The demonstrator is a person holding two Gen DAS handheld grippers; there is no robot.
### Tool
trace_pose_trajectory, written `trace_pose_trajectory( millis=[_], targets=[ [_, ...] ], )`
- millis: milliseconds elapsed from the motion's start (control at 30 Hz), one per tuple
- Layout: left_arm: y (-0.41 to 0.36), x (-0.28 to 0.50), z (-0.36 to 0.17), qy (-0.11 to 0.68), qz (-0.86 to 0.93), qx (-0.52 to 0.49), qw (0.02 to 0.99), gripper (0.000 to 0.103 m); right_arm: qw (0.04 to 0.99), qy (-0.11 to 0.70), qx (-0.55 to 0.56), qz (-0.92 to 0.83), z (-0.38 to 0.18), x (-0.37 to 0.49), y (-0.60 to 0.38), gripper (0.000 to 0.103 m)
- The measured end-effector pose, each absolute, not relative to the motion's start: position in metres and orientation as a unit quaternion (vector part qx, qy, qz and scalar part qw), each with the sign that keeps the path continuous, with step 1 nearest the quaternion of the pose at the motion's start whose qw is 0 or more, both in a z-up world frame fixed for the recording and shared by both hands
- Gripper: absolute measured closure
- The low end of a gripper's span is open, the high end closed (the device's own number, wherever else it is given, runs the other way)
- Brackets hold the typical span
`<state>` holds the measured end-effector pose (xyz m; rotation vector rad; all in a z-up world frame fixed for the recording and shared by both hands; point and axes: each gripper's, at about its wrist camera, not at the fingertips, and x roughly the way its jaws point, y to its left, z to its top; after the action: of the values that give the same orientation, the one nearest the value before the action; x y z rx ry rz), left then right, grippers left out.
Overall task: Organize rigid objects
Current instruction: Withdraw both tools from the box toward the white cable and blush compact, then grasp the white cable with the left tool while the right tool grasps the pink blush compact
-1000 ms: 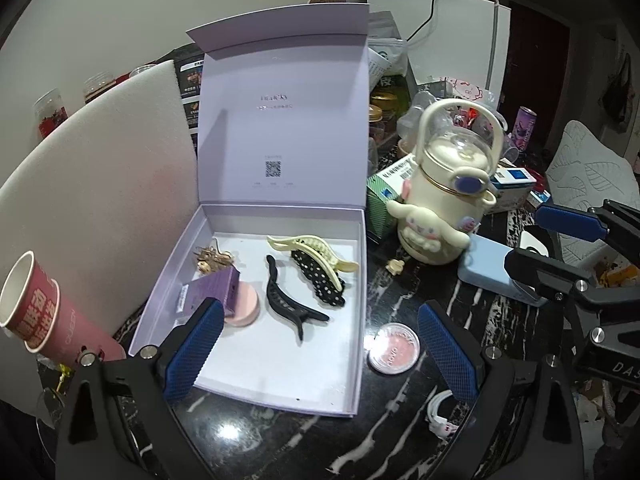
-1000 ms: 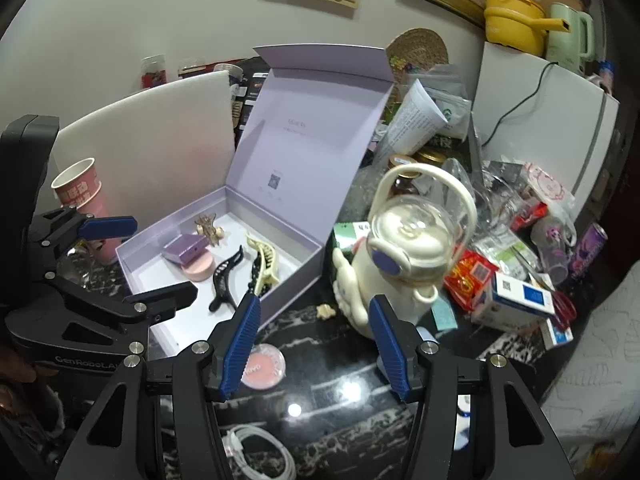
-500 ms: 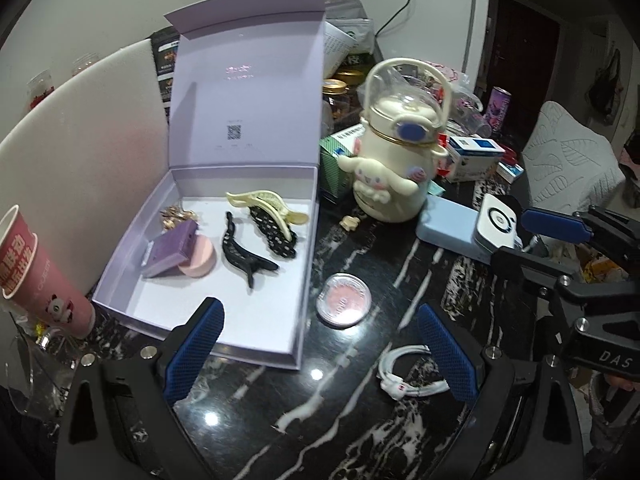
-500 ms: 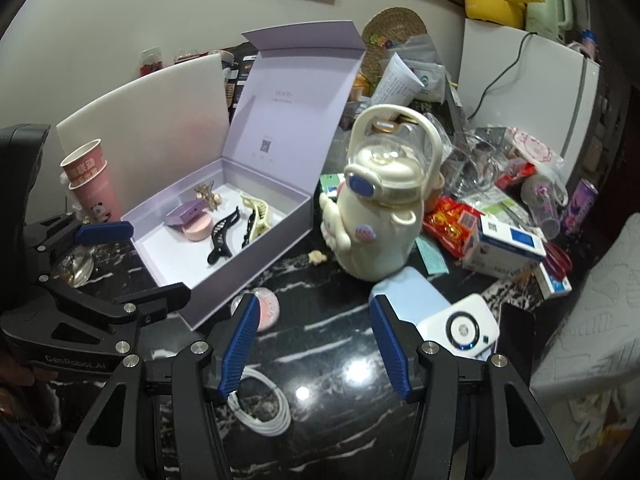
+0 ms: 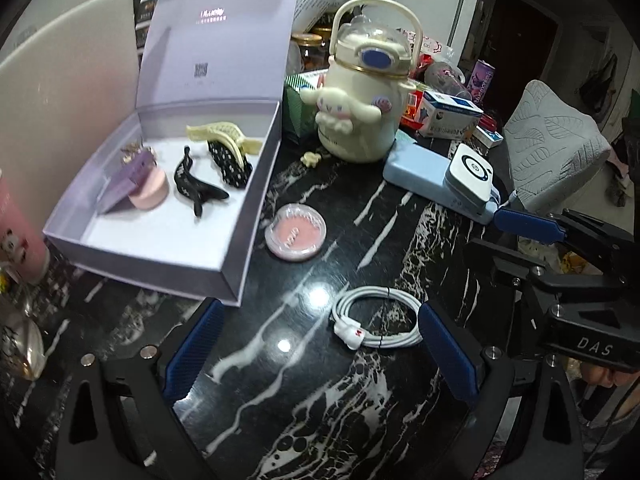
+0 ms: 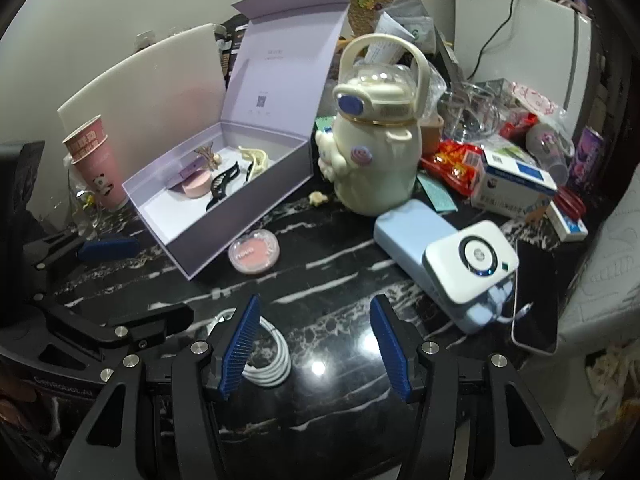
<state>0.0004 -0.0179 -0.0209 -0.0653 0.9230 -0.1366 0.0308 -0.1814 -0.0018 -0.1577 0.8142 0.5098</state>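
An open lilac box [image 5: 240, 236] [image 6: 208, 252] stands on the black marble table. It holds a black hair claw [image 5: 196, 192], a cream and dotted claw [image 5: 228, 148], a pink round case [image 5: 150, 190] and a purple case [image 5: 128, 178]. A round pink blush compact [image 5: 295, 236] [image 6: 253, 256] lies on the table just right of the box. A coiled white cable [image 5: 378, 322] [image 6: 268, 360] lies nearer. My left gripper [image 5: 320, 354] is open and empty, with the cable between its fingertips. My right gripper [image 6: 316, 348] is open and empty, right of the cable.
A cream character kettle [image 5: 360, 92] [image 6: 376, 148] stands behind the compact. A blue power bank with a white charger [image 6: 470, 268] and a phone [image 6: 536, 296] lie to the right. Pink paper cups [image 6: 96, 156] stand left of the box. Clutter fills the back right.
Both grippers have drawn back toward the near edge of the table; the box and kettle look farther, and the cable has come into view. Both stayed open.
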Motion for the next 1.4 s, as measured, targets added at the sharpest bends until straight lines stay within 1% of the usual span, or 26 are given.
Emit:
trace_pose_trajectory(
  millis=[300, 700, 933, 1067, 1100, 1233, 1400],
  targets=[
    [-0.029, -0.004, -0.039, 0.435, -0.091, -0.042, 0.895, 0.004, 0.873, 0.418, -0.064, 0.243, -0.026, 0.04, -0.193, 0.046],
    [-0.058, 0.016, -0.074, 0.477, -0.116, -0.024, 0.871, 0.004, 0.873, 0.417, -0.08, 0.24, -0.036, 0.05, -0.207, 0.046],
    [-0.078, 0.018, -0.083, 0.472, -0.097, 0.048, 0.875, 0.003, 0.865, 0.429, -0.078, 0.246, -0.047, 0.06, -0.21, 0.046],
    [-0.077, 0.018, -0.084, 0.462, -0.107, 0.048, 0.879, 0.003, 0.864, 0.433, -0.074, 0.248, -0.049, 0.066, -0.211, 0.046],
    [-0.076, 0.017, -0.084, 0.46, -0.109, 0.049, 0.88, 0.004, 0.863, 0.433, -0.074, 0.248, -0.049, 0.068, -0.211, 0.046],
    [-0.073, 0.015, -0.081, 0.449, -0.122, 0.052, 0.884, 0.02, 0.861, 0.437, -0.07, 0.25, -0.051, 0.074, -0.209, 0.046],
    [-0.068, 0.019, -0.078, 0.455, -0.127, 0.045, 0.88, 0.021, 0.856, 0.443, -0.066, 0.259, -0.054, 0.081, -0.202, 0.046]
  ],
)
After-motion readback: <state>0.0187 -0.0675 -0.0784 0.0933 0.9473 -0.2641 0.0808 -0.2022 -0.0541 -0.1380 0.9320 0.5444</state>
